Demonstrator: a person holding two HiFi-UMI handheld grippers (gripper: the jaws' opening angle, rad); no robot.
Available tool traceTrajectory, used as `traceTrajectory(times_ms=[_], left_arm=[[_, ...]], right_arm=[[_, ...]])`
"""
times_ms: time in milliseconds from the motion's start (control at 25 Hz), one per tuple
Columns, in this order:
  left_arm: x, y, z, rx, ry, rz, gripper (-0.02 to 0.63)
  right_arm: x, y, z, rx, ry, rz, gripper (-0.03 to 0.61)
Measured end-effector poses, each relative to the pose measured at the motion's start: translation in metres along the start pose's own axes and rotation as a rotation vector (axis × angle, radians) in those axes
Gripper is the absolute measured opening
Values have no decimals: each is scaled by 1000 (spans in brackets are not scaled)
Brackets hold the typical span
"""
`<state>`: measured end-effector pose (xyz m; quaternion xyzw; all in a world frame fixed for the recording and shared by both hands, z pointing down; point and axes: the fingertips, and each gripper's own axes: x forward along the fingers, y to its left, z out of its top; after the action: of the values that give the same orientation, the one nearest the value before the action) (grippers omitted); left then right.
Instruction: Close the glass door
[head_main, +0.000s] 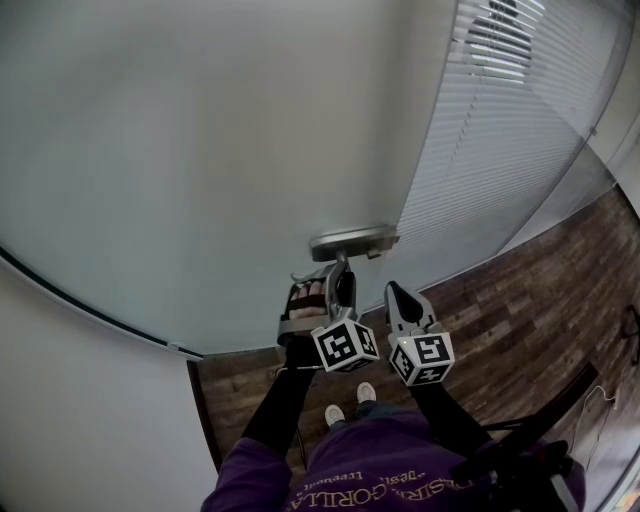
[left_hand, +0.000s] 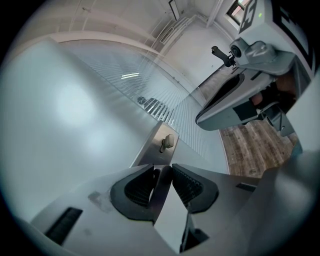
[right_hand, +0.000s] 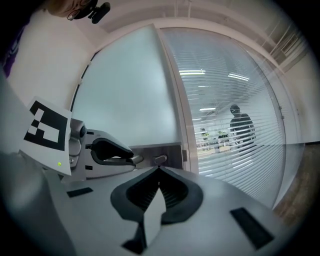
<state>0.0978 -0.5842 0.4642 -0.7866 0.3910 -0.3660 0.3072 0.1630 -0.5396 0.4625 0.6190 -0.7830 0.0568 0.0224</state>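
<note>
Wood-plank flooring ran beneath a tall frosted glass door, whose long axis stood upright and whose handle-side edge lay just beside a glass partition backed by white slatted blinds. Near that edge, a brushed-metal handle plate was fixed to the door, and it carried a small thumb-turn knob. From the plate, a dark metal lever handle reached out. In the right gripper view its long axis lay level along the door face, with its free end pointing away from the door's edge.

The left tool was clamped on that lever. Its ribbed pads pressed on either side of the bar, and the bar ran lengthwise between the jaws. The right tool hung just beside it, nearer the blinds. Its jaws were pressed together at the tips with nothing between them, and they were aimed at the plate without touching it. Behind the slats, a person stood as a dark shape in a lit room.
</note>
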Motion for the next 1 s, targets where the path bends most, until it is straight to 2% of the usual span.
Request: traceTrajectory(times_ms=[320,560,1000], left_arm=[[5,5,-9,-8,30,32,114],[44,22,-7,-32,61,27,114],[63,33,-13,-65,118,52,114]], right_arm=[[9,-5,-5,5,7,43,-9],[40,-32,3,23,12,50,-9],[51,-51,0,29,20,82,-9]])
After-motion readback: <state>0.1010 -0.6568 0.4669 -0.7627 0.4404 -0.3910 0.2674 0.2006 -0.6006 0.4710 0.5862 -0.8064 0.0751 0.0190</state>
